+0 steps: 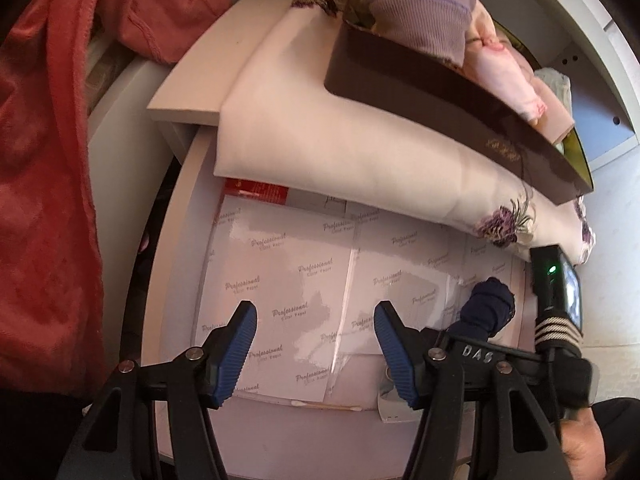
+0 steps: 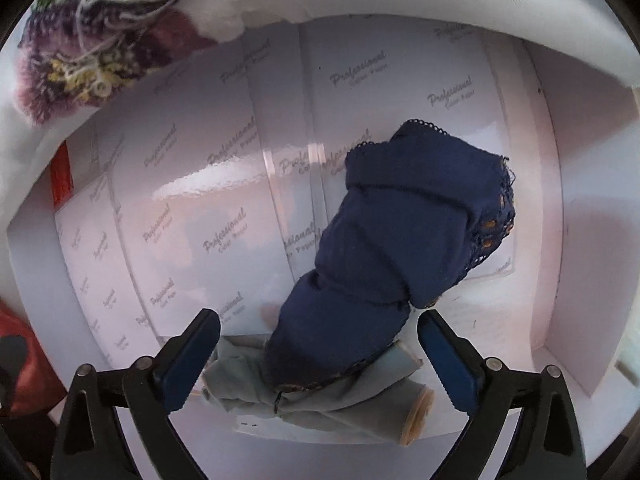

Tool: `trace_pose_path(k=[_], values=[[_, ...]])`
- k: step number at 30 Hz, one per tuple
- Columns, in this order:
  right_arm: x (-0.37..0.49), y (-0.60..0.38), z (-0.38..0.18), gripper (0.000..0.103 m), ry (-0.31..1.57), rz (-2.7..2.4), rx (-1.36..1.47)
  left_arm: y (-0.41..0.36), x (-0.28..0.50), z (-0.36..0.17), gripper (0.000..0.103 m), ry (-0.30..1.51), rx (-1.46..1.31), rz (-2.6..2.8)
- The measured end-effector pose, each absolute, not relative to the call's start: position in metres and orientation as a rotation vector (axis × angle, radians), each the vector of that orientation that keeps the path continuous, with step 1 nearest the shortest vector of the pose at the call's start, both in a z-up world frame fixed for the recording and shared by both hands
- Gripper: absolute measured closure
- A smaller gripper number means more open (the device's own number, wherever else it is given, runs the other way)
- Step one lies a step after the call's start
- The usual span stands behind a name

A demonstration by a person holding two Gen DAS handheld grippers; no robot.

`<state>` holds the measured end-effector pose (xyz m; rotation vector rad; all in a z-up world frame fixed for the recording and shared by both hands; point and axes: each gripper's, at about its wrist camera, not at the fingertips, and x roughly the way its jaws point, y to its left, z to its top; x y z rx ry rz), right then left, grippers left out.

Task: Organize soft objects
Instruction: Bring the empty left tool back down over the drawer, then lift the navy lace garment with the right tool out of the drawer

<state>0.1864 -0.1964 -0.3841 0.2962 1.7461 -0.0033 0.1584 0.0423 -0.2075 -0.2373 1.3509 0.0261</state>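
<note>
Everywhere — liner sheets (image 2: 224,184) printed "Professional Color Paper".

Left gripper (image 1: 316,350): blue-padded jaws apart, nothing between them, above white printed sheets (image 1: 304,280)
Right gripper (image 1: 492,354): black frame at lower right, a rolled navy cloth (image 1: 488,312) just beyond it
White pillow (image 1: 340,152): purple flower print, overlapping the sheets' far edge
Dark brown tray (image 1: 448,96): resting on the pillow, holding a lilac knitted item (image 1: 420,4) and a pink cloth roll (image 1: 508,80)
Red garment (image 1: 44,180): fills the left side
Cotton swab (image 1: 320,405): near edge of the surface
</note>
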Motion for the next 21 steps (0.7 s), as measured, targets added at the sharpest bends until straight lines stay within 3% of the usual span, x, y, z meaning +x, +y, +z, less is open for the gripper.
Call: trace_pose_path(k=[6,15,17,21], values=[[0.189,-0.21,-0.37,0.0,1.673,-0.063,0.263,0.04,0.157,-0.212,0.041,1.37,-0.236,0.021],[0.192,-0.228,-0.369,0.024,1.687,-0.137,0.349,0.04,0.158,-0.212,0.041,1.375,-0.247,0.01],[0.19,-0.234,-0.37,0.035,1.684,-0.132,0.388,0.039,0.158,-0.213,0.041,1.378,-0.244,0.008],[0.193,-0.237,-0.375,0.038,1.676,-0.111,0.424,0.039,0.158,-0.215,0.041,1.382,-0.238,0.008]])
